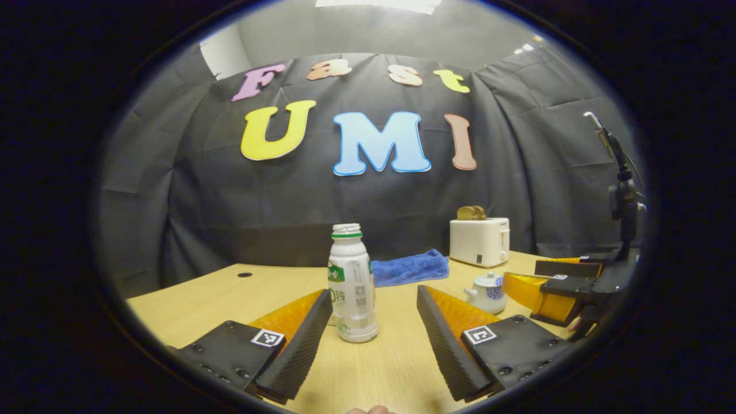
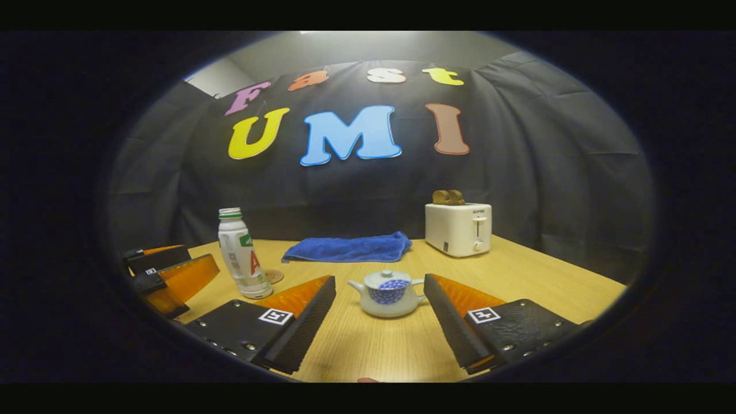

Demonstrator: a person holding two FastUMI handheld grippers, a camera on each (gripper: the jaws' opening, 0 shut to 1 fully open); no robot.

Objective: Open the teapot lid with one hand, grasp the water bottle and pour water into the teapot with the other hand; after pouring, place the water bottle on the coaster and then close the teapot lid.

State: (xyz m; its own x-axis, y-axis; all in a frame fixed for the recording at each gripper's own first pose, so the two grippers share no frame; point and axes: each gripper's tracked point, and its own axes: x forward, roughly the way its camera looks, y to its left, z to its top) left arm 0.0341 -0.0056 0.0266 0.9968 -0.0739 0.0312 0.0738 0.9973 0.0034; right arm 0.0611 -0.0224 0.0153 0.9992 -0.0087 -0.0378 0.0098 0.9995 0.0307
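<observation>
We were at the very start: lid on, nothing grasped yet. Our left gripper [image 1: 374,336] was spread wide, aimed at the water bottle [image 1: 352,284], which stood upright w/ no cap on the table [image 1: 201,299] just ahead, between the fingers' line but not touched. Our right gripper [image 2: 379,322] was likewise released, framing the teapot [image 2: 386,294], lid [image 2: 387,279] in place. Next move, we judged: right closes on the lid knob & lifts; needs a fine, centred pinch as the knob is small. The coaster [image 2: 272,276] sat just behind the bottle in the right gripper view. Blue towel [image 2: 351,248] & toaster [image 2: 458,228] were well back, not in the way. Bottle being open, a tilt could spill early.
</observation>
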